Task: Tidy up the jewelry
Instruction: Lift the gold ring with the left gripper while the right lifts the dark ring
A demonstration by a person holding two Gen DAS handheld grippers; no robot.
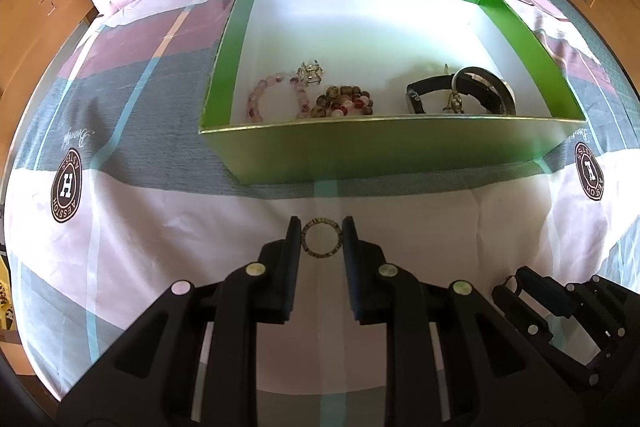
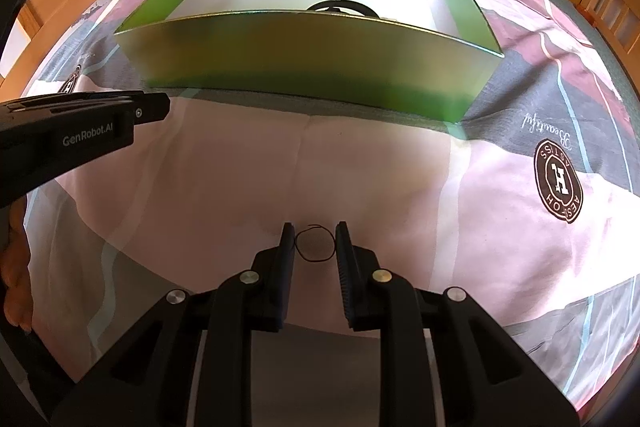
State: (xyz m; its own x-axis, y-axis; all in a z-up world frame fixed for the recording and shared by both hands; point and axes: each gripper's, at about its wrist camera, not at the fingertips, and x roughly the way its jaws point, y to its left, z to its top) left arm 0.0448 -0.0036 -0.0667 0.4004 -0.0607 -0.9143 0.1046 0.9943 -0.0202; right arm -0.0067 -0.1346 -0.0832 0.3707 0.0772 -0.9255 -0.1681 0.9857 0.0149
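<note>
In the right wrist view the green box's near wall (image 2: 308, 55) hides all but the black bracelet's top (image 2: 340, 6).

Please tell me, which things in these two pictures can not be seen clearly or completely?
- Right wrist view: the contents of the green cardboard box are hidden by its near wall; only the top of a black band shows.
- Left wrist view: the lettering on the flat metal ring between the left gripper jaws is too small to read.
- Right wrist view: the thin dark wire loop at the right gripper is too fine to identify.
</note>
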